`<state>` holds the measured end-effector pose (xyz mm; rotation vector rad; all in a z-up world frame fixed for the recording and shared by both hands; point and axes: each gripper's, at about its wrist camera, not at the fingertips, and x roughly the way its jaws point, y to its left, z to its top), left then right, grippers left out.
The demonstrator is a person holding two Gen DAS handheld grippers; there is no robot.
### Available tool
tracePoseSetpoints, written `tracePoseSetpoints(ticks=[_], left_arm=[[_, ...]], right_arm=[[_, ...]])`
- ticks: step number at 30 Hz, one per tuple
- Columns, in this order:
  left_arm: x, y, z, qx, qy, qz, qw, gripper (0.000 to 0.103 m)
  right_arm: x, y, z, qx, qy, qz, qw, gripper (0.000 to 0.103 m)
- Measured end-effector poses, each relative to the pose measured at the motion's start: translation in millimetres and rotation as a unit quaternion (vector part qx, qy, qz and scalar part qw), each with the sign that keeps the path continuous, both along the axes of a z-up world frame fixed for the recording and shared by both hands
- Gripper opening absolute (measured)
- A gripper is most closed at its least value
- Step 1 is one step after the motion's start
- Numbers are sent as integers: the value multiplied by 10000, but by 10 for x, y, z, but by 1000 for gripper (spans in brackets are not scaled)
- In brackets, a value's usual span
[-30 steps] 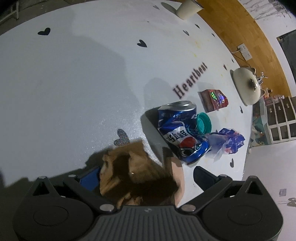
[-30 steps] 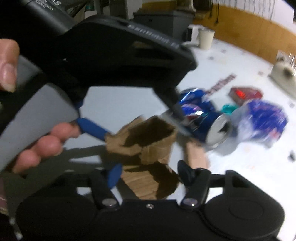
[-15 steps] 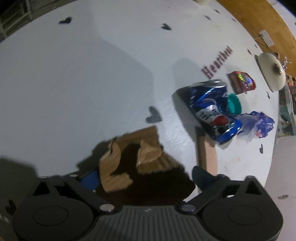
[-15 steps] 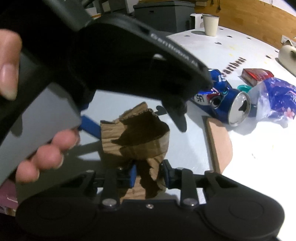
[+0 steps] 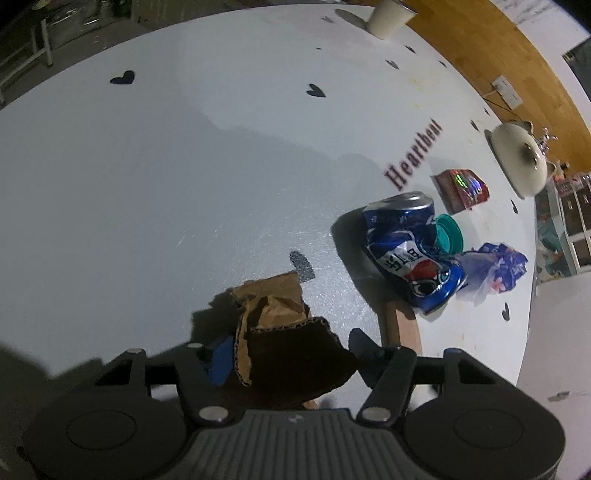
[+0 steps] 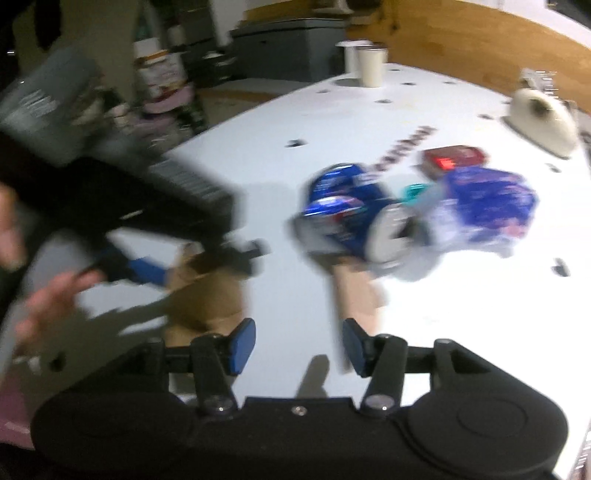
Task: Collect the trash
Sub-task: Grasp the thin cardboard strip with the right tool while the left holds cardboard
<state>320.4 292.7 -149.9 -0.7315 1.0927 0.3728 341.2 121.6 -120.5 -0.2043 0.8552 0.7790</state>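
A crumpled piece of brown cardboard [image 5: 280, 332] sits between the fingers of my left gripper [image 5: 291, 354], which is shut on it just above the white table [image 5: 147, 166]. In the right wrist view the same cardboard [image 6: 210, 295] shows at left, held by the left gripper. My right gripper [image 6: 297, 347] is open and empty. A crushed blue Pepsi can [image 5: 410, 251] [image 6: 343, 218], a teal cap [image 5: 448, 238], a blue crumpled wrapper [image 5: 491, 269] [image 6: 484, 206] and a flat brown card strip [image 5: 400, 325] [image 6: 354, 291] lie ahead on the table.
A red foil packet [image 5: 461, 188] lies beyond the can. A cream tape dispenser [image 5: 521, 162] stands at the far right edge, a paper cup [image 5: 388, 16] at the far edge. The table's rim [image 5: 528, 332] curves close on the right.
My right gripper has let go of the cardboard, opened and drawn back to the right. The left gripper still holds the cardboard and has shifted slightly.
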Motion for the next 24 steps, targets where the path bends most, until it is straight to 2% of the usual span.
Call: tracePoseSetpoints(ticks=[5, 10, 11, 12, 14, 15, 20, 24], left_arm=[[-41, -3, 5, 139, -95, -262, 9995, 61], [-92, 1, 42, 388, -165, -478, 9980, 60], [-102, -1, 54, 455, -181, -535, 9974, 60], [-110, -6, 67, 530, -198, -598, 9966, 60], [-125, -21, 89, 682, -226, -719, 9948, 60], [-133, -31, 98, 738, -237, -773, 9940, 59], [-172, -77, 141, 841, -273, -937, 9917, 59], [-211, -127, 224, 927, -326, -1010, 9900, 59]], right_arm=[[309, -36, -61, -161, -88, -428, 9989, 53], [479, 160, -305, -515, -39, -193, 9985, 50], [459, 182, -319, -530, -144, -132, 9984, 50], [457, 209, -337, -563, -201, -106, 9982, 47], [443, 222, -331, -550, -189, -80, 9983, 27], [392, 219, -299, -595, -217, -81, 9980, 26], [327, 161, -257, -704, 19, -224, 9973, 26], [261, 21, -161, -548, 230, -482, 9971, 26]])
